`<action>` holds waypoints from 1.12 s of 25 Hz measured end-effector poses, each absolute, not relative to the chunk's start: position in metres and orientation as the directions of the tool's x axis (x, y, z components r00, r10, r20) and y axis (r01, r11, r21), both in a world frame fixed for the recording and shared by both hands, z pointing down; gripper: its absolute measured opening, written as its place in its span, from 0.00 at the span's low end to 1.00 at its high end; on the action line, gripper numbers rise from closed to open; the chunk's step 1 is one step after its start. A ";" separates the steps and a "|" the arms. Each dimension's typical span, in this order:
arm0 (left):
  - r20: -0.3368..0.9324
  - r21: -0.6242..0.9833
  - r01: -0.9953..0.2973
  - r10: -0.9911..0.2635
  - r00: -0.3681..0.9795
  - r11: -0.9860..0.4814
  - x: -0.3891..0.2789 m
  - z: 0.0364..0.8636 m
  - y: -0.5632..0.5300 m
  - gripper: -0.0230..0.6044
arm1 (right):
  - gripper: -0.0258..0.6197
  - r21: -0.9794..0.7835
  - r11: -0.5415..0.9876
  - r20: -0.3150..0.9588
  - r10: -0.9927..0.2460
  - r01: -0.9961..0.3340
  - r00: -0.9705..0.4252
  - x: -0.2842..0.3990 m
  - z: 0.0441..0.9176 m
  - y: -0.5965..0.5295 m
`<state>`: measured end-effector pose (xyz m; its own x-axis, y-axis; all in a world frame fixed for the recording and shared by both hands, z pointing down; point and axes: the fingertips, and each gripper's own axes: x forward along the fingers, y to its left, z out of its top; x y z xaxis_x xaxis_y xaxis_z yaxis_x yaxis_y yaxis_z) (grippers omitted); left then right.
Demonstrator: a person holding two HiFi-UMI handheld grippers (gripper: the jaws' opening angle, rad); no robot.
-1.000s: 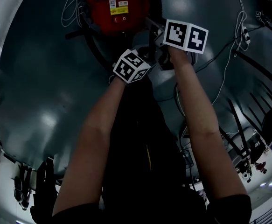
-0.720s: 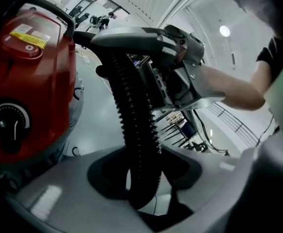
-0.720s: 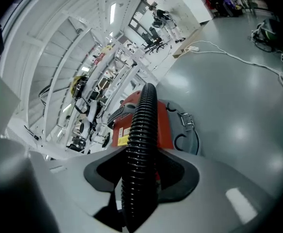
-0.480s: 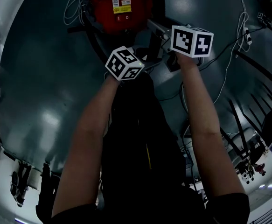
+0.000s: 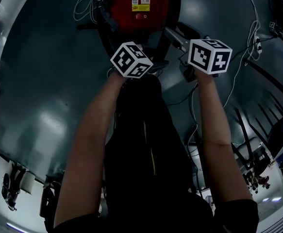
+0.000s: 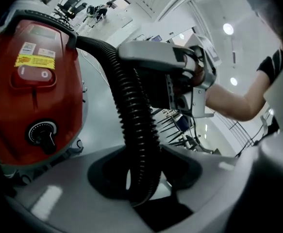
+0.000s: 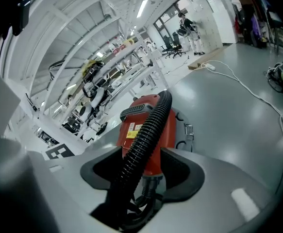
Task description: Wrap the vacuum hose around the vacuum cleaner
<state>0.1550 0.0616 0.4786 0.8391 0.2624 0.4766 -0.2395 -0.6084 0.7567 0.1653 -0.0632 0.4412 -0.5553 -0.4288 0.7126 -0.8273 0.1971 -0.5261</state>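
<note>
The red vacuum cleaner [image 5: 136, 4] [image 6: 32, 81] [image 7: 156, 125] stands on the grey floor ahead of me. Its black ribbed hose [image 6: 131, 115] [image 7: 148, 125] arches off the top and runs down through both grippers. My left gripper [image 5: 142, 71] [image 6: 141, 178] has just been closing and is shut on the hose close beside the vacuum. My right gripper [image 5: 174, 34] [image 7: 141, 178] has just been opening. The hose still lies between its wide jaws, against the left pad only. More hose coils below its jaws.
White cables [image 5: 250, 28] [image 7: 238, 81] trail over the floor at the right, and a white cord [image 5: 83, 4] lies left of the vacuum. Black metal frames [image 5: 258, 130] stand at the right. Racks and a distant person [image 7: 186, 21] are far behind.
Both grippers have risen in the head view towards the vacuum. The right marker cube has also drifted right. The vacuum sits closer to the picture's top edge.
</note>
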 end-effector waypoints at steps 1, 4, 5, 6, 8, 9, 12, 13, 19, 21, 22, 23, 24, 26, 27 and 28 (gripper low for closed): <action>0.472 0.765 -0.236 0.271 0.839 -0.599 0.153 0.475 0.062 0.32 | 0.43 -0.526 0.202 0.708 -0.435 -0.826 -0.557 0.165 0.438 -0.062; 0.461 0.782 -0.220 0.303 0.834 -0.583 0.148 0.463 0.061 0.32 | 0.42 -0.539 0.229 0.676 -0.456 -0.810 -0.579 0.162 0.425 -0.062; 0.467 0.781 -0.219 0.314 0.827 -0.585 0.145 0.460 0.060 0.32 | 0.42 -0.537 0.248 0.670 -0.455 -0.806 -0.587 0.160 0.421 -0.061; 0.477 0.778 -0.221 0.324 0.817 -0.588 0.141 0.459 0.059 0.32 | 0.41 -0.531 0.270 0.669 -0.448 -0.803 -0.593 0.158 0.418 -0.060; 0.491 0.779 -0.226 0.344 0.800 -0.585 0.131 0.457 0.058 0.32 | 0.40 -0.518 0.308 0.673 -0.428 -0.798 -0.603 0.152 0.413 -0.057; 0.493 0.782 -0.227 0.354 0.795 -0.581 0.126 0.456 0.057 0.32 | 0.40 -0.516 0.325 0.675 -0.416 -0.793 -0.609 0.149 0.412 -0.054; 0.470 0.804 -0.208 0.382 0.796 -0.556 0.119 0.449 0.056 0.32 | 0.40 -0.505 0.375 0.676 -0.389 -0.778 -0.626 0.146 0.409 -0.046; 0.457 0.814 -0.198 0.391 0.799 -0.546 0.119 0.446 0.055 0.32 | 0.39 -0.497 0.393 0.673 -0.388 -0.773 -0.630 0.145 0.407 -0.044; 0.415 0.851 -0.167 0.443 0.795 -0.498 0.112 0.427 0.048 0.32 | 0.38 -0.434 0.499 0.683 -0.361 -0.750 -0.635 0.140 0.395 -0.039; 0.392 0.867 -0.154 0.461 0.796 -0.473 0.111 0.415 0.044 0.32 | 0.38 -0.451 0.518 0.666 -0.347 -0.727 -0.660 0.135 0.388 -0.036; 0.379 0.875 -0.144 0.470 0.797 -0.463 0.111 0.409 0.042 0.32 | 0.38 -0.470 0.530 0.651 -0.331 -0.705 -0.683 0.132 0.384 -0.034; 0.369 0.880 -0.132 0.480 0.796 -0.457 0.111 0.403 0.040 0.32 | 0.38 -0.492 0.542 0.635 -0.311 -0.681 -0.707 0.127 0.381 -0.030; 0.362 0.881 -0.121 0.489 0.794 -0.457 0.110 0.397 0.037 0.32 | 0.37 -0.509 0.554 0.623 -0.291 -0.659 -0.726 0.123 0.378 -0.025; 0.362 0.877 -0.108 0.496 0.789 -0.469 0.107 0.387 0.030 0.32 | 0.37 -0.513 0.579 0.615 -0.267 -0.634 -0.742 0.118 0.375 -0.016; 0.365 0.874 -0.106 0.496 0.788 -0.474 0.104 0.384 0.026 0.32 | 0.37 -0.505 0.592 0.617 -0.260 -0.628 -0.742 0.117 0.374 -0.012; 0.369 0.871 -0.108 0.494 0.787 -0.479 0.101 0.381 0.024 0.32 | 0.37 -0.500 0.602 0.619 -0.254 -0.622 -0.744 0.115 0.374 -0.007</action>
